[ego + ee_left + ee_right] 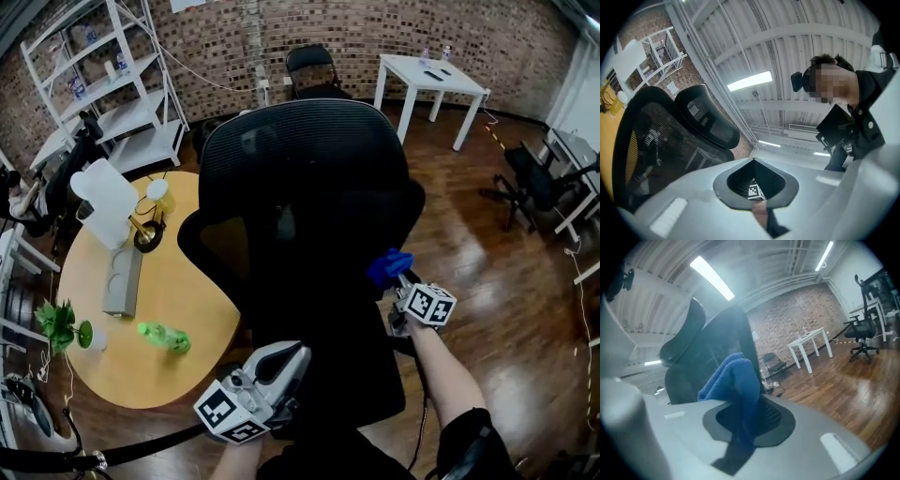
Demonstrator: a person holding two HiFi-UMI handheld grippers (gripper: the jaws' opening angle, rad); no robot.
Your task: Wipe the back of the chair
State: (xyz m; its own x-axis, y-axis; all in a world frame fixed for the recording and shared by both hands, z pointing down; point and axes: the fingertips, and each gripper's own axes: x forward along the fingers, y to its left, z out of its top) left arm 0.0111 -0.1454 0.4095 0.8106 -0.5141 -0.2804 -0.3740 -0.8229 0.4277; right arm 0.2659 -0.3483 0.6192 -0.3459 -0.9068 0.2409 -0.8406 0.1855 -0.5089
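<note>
A black mesh office chair (309,206) fills the middle of the head view, its back turned to me. My right gripper (394,277) is shut on a blue cloth (388,266) at the right edge of the chair back. In the right gripper view the blue cloth (736,380) bunches out of the jaws, close beside the chair back (717,338). My left gripper (289,356) is low in front of the chair, jaws shut and holding nothing. The left gripper view looks upward at the chair back (661,140) and headrest (708,117).
A round wooden table (187,300) stands at the left with a green bottle (164,337), a small plant (58,323) and a white jug (105,202). White shelves (103,84), a white table (431,80) and other chairs (530,178) line the room.
</note>
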